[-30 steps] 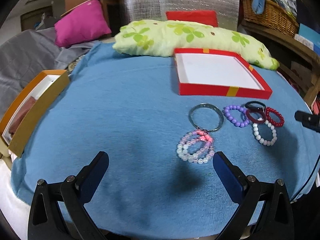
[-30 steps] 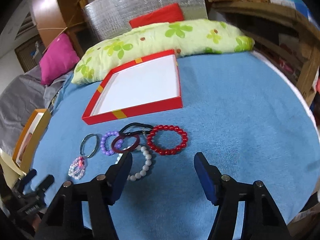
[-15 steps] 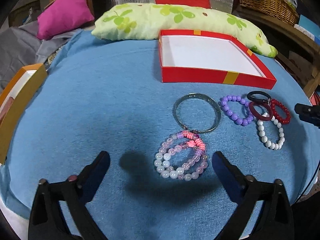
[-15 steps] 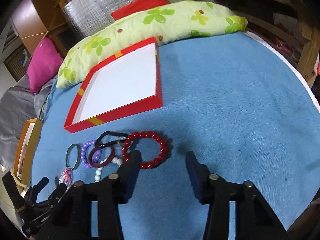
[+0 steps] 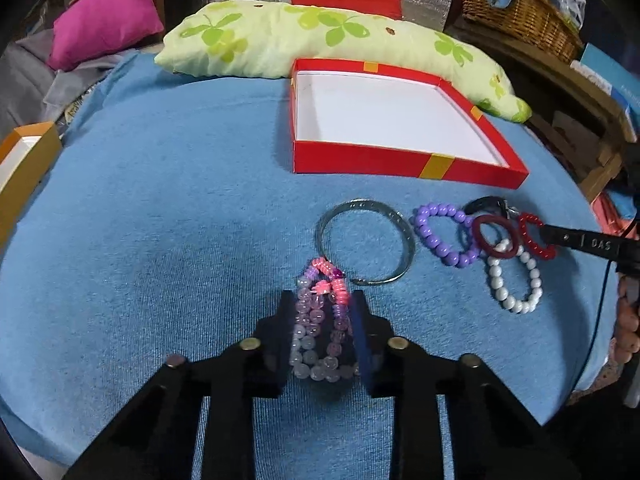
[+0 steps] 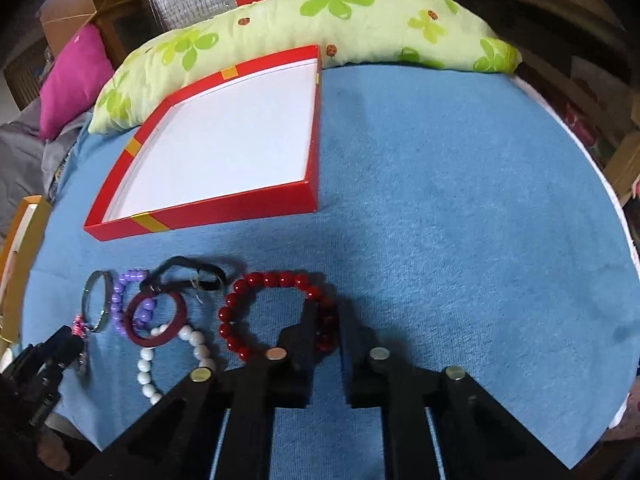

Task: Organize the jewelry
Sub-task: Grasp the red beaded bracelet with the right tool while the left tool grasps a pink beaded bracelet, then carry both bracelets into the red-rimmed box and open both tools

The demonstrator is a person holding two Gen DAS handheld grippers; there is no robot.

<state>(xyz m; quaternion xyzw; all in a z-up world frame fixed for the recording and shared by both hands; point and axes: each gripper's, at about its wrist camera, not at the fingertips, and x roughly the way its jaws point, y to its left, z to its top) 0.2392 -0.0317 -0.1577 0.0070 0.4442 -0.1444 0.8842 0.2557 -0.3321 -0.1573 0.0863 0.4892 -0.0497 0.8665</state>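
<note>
My left gripper is shut on the pink and lilac bead bracelets on the blue cloth. A silver bangle, a purple bead bracelet, a dark red ring, a black band and a white bead bracelet lie to its right. My right gripper is shut on the near right side of the red bead bracelet. The open red box with a white floor lies behind.
A green-flowered pillow lies behind the box. An orange box sits at the table's left edge. A pink cushion and a wicker basket stand beyond. The blue cloth stretches right of the box.
Both grippers moved forward and down and closed. The left one closed on the pink and lilac bracelets, the right one on the red bead bracelet.
</note>
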